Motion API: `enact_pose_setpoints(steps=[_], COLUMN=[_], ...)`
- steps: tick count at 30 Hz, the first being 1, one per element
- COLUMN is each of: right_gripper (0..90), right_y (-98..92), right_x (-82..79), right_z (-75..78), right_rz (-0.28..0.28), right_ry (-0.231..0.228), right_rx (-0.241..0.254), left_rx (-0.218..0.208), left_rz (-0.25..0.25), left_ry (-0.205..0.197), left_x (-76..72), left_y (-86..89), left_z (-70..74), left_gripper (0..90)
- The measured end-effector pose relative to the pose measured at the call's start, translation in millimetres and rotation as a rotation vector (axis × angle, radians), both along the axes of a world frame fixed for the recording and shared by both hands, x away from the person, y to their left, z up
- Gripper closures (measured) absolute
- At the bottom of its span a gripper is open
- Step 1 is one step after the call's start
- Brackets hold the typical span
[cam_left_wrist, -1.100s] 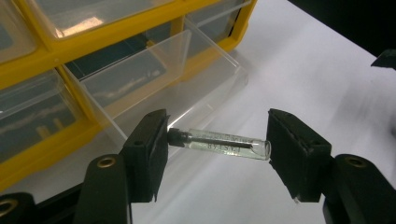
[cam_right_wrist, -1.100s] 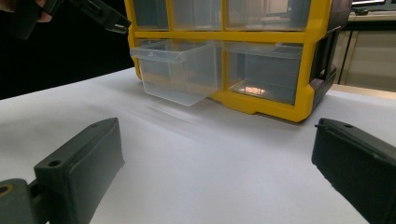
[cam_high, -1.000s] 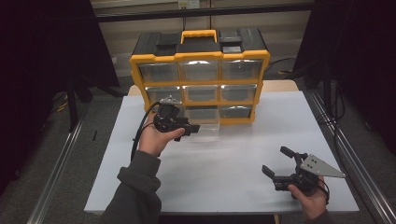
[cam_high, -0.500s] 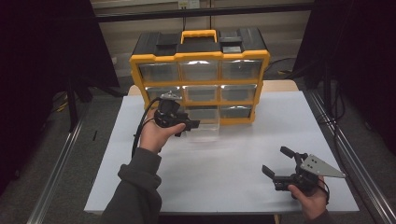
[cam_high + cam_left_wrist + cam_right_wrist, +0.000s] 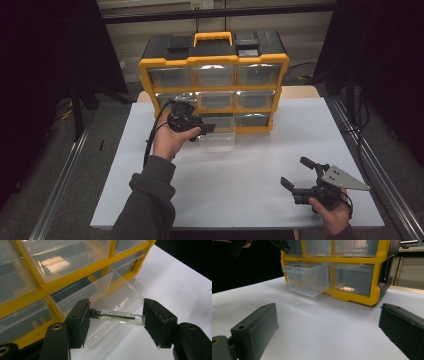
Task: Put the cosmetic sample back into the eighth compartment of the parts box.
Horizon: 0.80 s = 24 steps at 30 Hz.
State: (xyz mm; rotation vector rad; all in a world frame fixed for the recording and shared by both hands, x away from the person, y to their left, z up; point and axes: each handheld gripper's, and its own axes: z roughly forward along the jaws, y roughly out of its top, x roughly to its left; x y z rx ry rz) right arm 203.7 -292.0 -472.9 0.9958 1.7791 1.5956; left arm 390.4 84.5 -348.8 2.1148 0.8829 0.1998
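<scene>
A small clear glass vial (image 5: 117, 317) with a dark cap lies crosswise between the jaws of my left gripper (image 5: 116, 315), which is shut on its two ends. It hangs over the pulled-out clear drawer (image 5: 107, 293) in the bottom row of the yellow and black drawer cabinet (image 5: 215, 62). From above, the left gripper (image 5: 200, 130) sits at the drawer's (image 5: 218, 134) left side. My right gripper (image 5: 300, 176) rests low near the table's front right, open and holding nothing. From there the drawer (image 5: 308, 277) appears far ahead of the right gripper (image 5: 327, 322).
The cabinet stands at the back of the white table (image 5: 250, 165), its other clear drawers pushed in. A black cable (image 5: 150, 142) trails from the left gripper. Metal rails (image 5: 372, 165) run along both table sides, with dark curtains beyond them.
The left gripper with the vial has edged slightly up and toward the cabinet. The right gripper has stayed where it was.
</scene>
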Motion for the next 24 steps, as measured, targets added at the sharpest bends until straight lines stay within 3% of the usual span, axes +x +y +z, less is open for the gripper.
enact_pose_setpoints(steps=[10, 11, 13, 14, 15, 17, 18, 19, 22, 23, 24], right_gripper=[1.2, 1.2, 1.2, 1.2, 1.2, 1.2, 1.2, 1.1, 1.1, 1.1, 1.2], right_y=[0.3, 0.6, 0.3, 0.3, 0.3, 0.3, 0.6, 0.7, 1.3, 1.3, 1.3], right_x=[0.4, 0.6, 0.6, 0.6, 0.6, 0.5, 0.7, 0.6, 0.6, 0.7, 0.6], right_z=[-0.3, -0.5, -0.5, -0.4, -0.5, -0.5, -0.6, -0.6, -0.7, -0.8, -0.8], right_rz=[0.005, 0.003, 0.005, 0.006, 0.006, 0.007, 0.006, 0.008, 0.010, 0.011, 0.010], right_ry=[0.001, 0.000, 0.001, 0.001, 0.002, 0.002, 0.001, 0.004, 0.006, 0.006, 0.006], right_rx=[-0.001, 0.000, -0.001, -0.001, -0.001, 0.000, 0.001, 0.002, 0.001, 0.002, 0.001], left_rx=[-0.011, 0.007, -0.001, -0.026, -0.001, -0.011, -0.038, -0.013, -0.010, -0.037, -0.007], left_rz=[0.009, 0.011, 0.018, 0.041, 0.013, 0.017, 0.043, 0.021, 0.025, 0.046, 0.024], left_ry=[-0.004, -0.007, -0.003, 0.000, -0.003, -0.005, 0.000, -0.006, -0.011, -0.004, -0.006], left_x=[5.3, 5.7, 6.6, 6.0, 7.7, 8.7, 8.0, 9.3, 10.3, 10.0, 11.5], left_y=[-2.8, -2.8, -3.5, -5.8, -3.7, -4.0, -6.1, -3.8, -4.8, -6.8, -4.9], left_z=[-4.5, -4.1, -4.7, -5.8, -5.6, -6.5, -7.3, -6.5, -7.2, -8.1, -7.6], left_gripper=[40.0, 40.0, 40.0, 40.0, 40.0, 40.0, 40.0, 40.0, 40.0, 40.0, 40.0])
